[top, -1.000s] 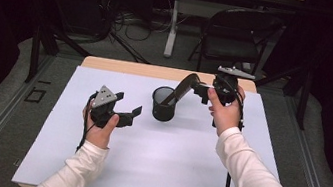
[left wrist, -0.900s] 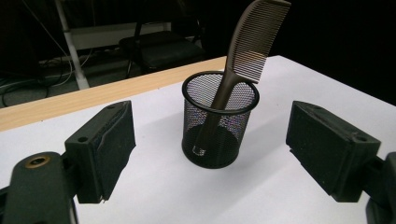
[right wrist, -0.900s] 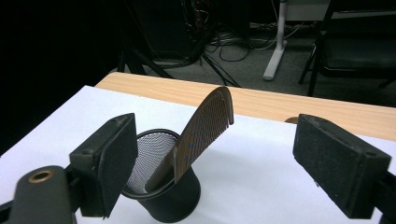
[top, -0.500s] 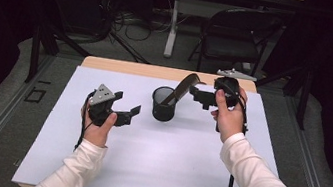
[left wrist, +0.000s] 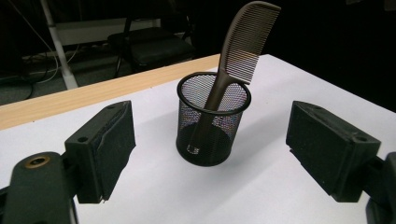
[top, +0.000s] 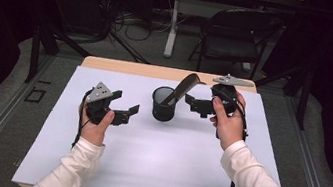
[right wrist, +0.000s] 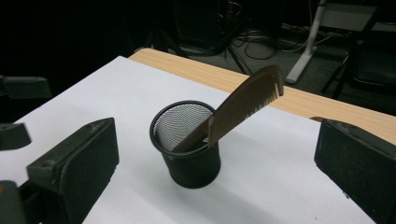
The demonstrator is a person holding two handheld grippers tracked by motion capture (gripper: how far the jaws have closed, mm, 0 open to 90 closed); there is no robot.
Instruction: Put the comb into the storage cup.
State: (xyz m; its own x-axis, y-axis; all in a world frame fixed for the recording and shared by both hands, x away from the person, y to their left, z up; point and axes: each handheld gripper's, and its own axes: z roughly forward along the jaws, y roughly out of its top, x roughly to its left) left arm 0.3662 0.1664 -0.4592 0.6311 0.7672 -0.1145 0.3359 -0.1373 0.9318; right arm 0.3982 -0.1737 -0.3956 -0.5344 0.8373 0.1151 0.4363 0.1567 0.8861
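Observation:
A black mesh cup [top: 163, 108] stands upright at the back middle of the white sheet [top: 143, 165]. A brown comb [top: 185, 86] stands in it handle down, leaning to the right over the rim. In the left gripper view the cup [left wrist: 213, 121] and comb [left wrist: 245, 42] sit ahead between the wide jaws. My left gripper [top: 128, 113] is open, left of the cup and apart from it. My right gripper [top: 193, 103] is open just right of the cup; its jaws have just been opening with nothing pressed between them. The right gripper view shows the cup [right wrist: 189, 144] and comb [right wrist: 245, 102] beyond its jaws.
The sheet covers a wooden table whose bare far edge [top: 123, 66] shows behind the cup. A dark folding chair [top: 236, 39], a white table leg [top: 172, 23] and cables on the floor lie beyond. Dark floor flanks the table.
The right hand has drawn back slightly to the right, away from the comb, and its jaws stand wider. The comb stays leaning in the cup. The left hand has kept still.

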